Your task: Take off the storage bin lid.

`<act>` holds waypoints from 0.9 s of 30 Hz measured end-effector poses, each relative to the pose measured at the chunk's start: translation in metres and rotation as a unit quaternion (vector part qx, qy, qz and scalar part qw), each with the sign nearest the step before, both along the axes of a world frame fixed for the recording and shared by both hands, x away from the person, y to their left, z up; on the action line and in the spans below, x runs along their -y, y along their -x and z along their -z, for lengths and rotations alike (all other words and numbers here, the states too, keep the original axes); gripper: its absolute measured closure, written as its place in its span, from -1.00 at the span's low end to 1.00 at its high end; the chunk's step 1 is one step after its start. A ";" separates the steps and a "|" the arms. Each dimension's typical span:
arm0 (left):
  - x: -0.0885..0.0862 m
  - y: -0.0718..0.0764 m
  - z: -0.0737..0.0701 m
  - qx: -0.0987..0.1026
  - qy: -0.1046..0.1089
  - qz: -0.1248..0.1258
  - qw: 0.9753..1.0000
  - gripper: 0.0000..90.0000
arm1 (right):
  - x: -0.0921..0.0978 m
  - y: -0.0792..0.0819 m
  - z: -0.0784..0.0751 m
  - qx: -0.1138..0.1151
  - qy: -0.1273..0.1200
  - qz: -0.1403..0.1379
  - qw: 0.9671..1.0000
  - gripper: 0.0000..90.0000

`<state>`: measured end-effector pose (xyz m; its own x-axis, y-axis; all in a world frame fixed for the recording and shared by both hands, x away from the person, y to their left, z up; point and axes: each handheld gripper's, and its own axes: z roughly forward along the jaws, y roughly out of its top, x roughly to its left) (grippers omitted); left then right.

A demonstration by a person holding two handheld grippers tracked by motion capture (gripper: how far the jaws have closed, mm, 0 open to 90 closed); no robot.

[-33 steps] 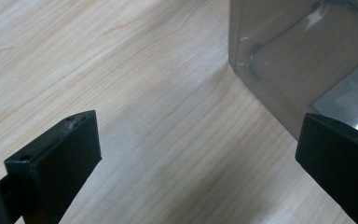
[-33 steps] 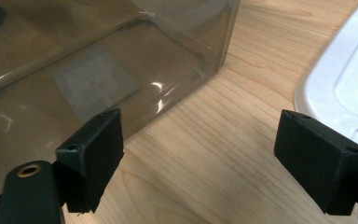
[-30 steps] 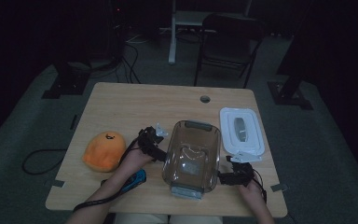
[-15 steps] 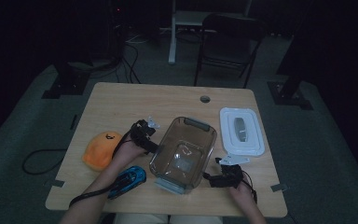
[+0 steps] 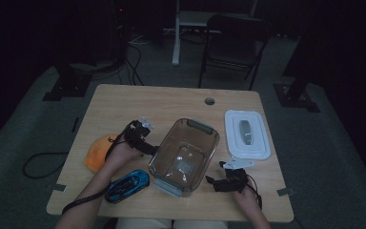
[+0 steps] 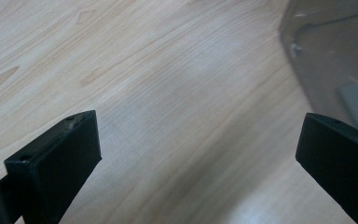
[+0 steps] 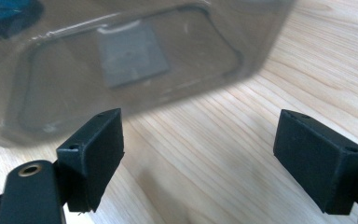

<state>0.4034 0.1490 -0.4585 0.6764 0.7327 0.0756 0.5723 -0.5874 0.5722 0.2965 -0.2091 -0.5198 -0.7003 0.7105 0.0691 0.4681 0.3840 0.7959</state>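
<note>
Left tongs (image 5: pixel 145 143): released, jaws wide apart over bare bench (image 5: pixel 171 102), just beside left wall of clear plastic container (image 5: pixel 186 155)
Right tongs (image 5: pixel 219 182): released, nothing between jaws, at container's near right corner
Container: empty, mid-bench, set askew
Blue toy car (image 5: pixel 127 185): near left front of container
Orange plush toy (image 5: pixel 96 152): behind left hand
White lid (image 5: pixel 246 135): flat, right of container
</note>
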 end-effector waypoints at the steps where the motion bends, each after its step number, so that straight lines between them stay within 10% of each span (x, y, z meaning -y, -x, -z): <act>1: -0.002 0.003 -0.002 0.000 0.000 0.000 1.000 -0.99 | 0.003 0.001 0.000 0.001 0.003 0.004 1.000 -0.65; 15: -0.035 0.038 -0.030 0.028 0.015 0.001 1.000 -0.99 | 0.023 0.018 0.001 0.006 0.015 0.026 1.000 -0.67; 27: -0.091 0.066 -0.035 0.054 0.040 -0.058 0.996 -0.99 | 0.038 0.025 0.002 -0.002 0.013 0.040 0.999 -0.66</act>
